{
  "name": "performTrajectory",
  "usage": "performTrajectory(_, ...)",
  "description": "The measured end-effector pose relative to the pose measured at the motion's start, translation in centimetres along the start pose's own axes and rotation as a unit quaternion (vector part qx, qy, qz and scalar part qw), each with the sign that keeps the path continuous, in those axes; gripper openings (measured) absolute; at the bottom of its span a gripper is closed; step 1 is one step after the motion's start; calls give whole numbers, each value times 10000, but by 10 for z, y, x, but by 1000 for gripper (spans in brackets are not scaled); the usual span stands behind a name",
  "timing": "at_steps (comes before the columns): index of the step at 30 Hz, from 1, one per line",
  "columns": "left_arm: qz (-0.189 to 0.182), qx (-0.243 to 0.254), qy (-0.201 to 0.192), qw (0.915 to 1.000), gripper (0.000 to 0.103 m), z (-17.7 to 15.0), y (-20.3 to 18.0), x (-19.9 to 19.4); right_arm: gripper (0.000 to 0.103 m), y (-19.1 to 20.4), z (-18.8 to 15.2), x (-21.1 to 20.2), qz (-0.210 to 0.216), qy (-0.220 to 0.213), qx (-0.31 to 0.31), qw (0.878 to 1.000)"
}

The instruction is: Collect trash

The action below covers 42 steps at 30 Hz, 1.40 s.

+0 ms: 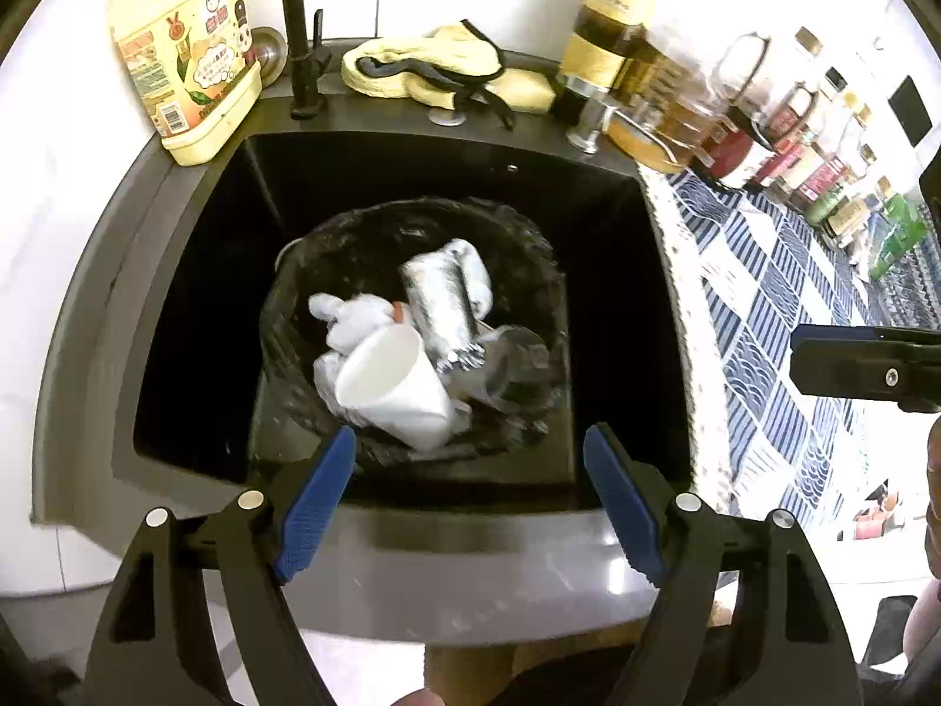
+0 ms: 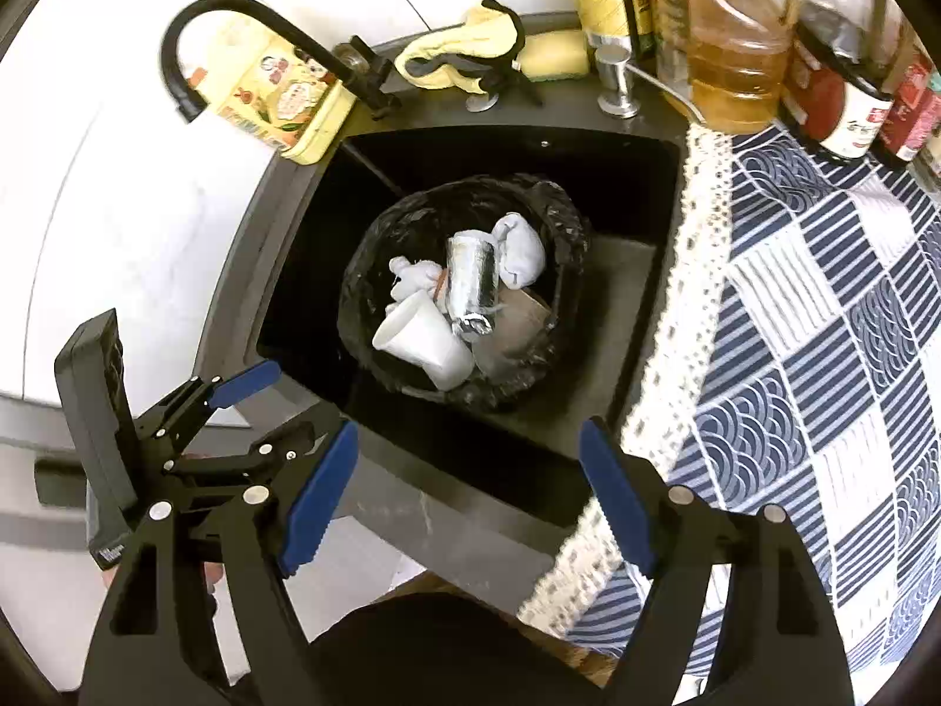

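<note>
We are looking down into a black sink [image 1: 194,317] where a small bin lined with a black trash bag [image 1: 306,270] stands. Inside it lie a white paper cup [image 1: 394,391], a crumpled silver foil wrapper [image 1: 438,306], wads of white tissue [image 1: 353,317] and what may be a clear plastic lid or brown card, too blurred for us to say.

Both tools are empty. The left gripper [image 1: 470,506] has its blue pads wide apart over the sink's near rim, with nothing between them. The right gripper [image 2: 467,500] stands just as wide, also bare, near the lace edge of the blue patterned cloth [image 2: 823,353].

All of this trash should be light. We judge the cup thin and easily crushed, so we would pinch its rim or wall gently. It lies on its side, mouth toward the upper left in the left wrist view, base toward the lower right. The foil wrapper is soft and springy, likely slippery; its long axis runs roughly top to bottom, twisted end nearest us. If the bag is to be lifted, its film is limp and slick, and we would take it at the bunched rim [image 2: 553,194].
</note>
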<state>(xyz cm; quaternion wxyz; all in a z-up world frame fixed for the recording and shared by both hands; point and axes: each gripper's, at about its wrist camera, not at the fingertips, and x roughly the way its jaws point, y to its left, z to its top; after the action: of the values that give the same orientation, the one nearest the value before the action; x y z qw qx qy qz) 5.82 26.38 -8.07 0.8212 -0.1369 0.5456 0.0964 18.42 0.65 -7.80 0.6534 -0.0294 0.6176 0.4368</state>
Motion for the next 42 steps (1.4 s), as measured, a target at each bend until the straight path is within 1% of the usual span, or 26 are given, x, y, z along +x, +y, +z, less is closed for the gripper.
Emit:
performTrajectory(3,73,-21,-152,9999,78,-13,-20,-16,81,-14,-21,-21,99,-146,-128,9998)
performTrajectory(7,40,-118,-362,9993,78,-33,-53,-38,86,-38,-56,-52,98,-388,-349,9986)
performTrajectory(9,68,-123,-440,9989,82,-43,-72,-47,92,-53,-75,-70,-9,-545,-445,9975)
performTrajectory(10,109,-129,-558,9983,84,-49,-84,-54,97,-59,-84,-77,-76,-631,-499,9967)
performTrajectory(11,150,-138,-626,9978,87,-53,-92,-58,98,-67,-95,-87,-162,-745,-549,9956)
performTrajectory(12,215,-151,-656,9975,89,-60,-104,-62,98,-75,-103,-94,-201,-787,-557,9951)
performTrajectory(14,235,-132,-684,9973,89,-73,-127,-69,98,-94,-125,-112,-172,-871,-578,9944)
performTrajectory(16,326,-74,-740,9967,91,-84,-147,-75,98,-111,-143,-127,-180,-966,-618,9932)
performTrajectory(17,389,-74,-779,9962,97,-91,-157,-77,98,-118,-151,-134,-181,-1012,-631,9927)
performTrajectory(21,444,-149,-911,9947,96,-110,-190,-88,98,-145,-181,-158,-128,-1132,-687,9911)
performTrajectory(26,574,-87,-1006,9932,96,-127,-224,-98,98,-166,-201,-177,-98,-1255,-746,9892)
performTrajectory(29,628,-107,-1058,9923,96,-134,-238,-104,98,-176,-209,-185,-16,-1292,-737,9889)
performTrajectory(31,643,-184,-1118,9915,96,-138,-244,-109,98,-182,-214,-190,-43,-1342,-708,9884)
performTrajectory(37,656,-157,-1227,9901,96,-145,-256,-119,98,-191,-227,-201,-169,-1538,-724,9853)
performTrajectory(42,667,-147,-1155,9910,96,-149,-256,-118,98,-193,-233,-202,-269,-1597,-739,9840)
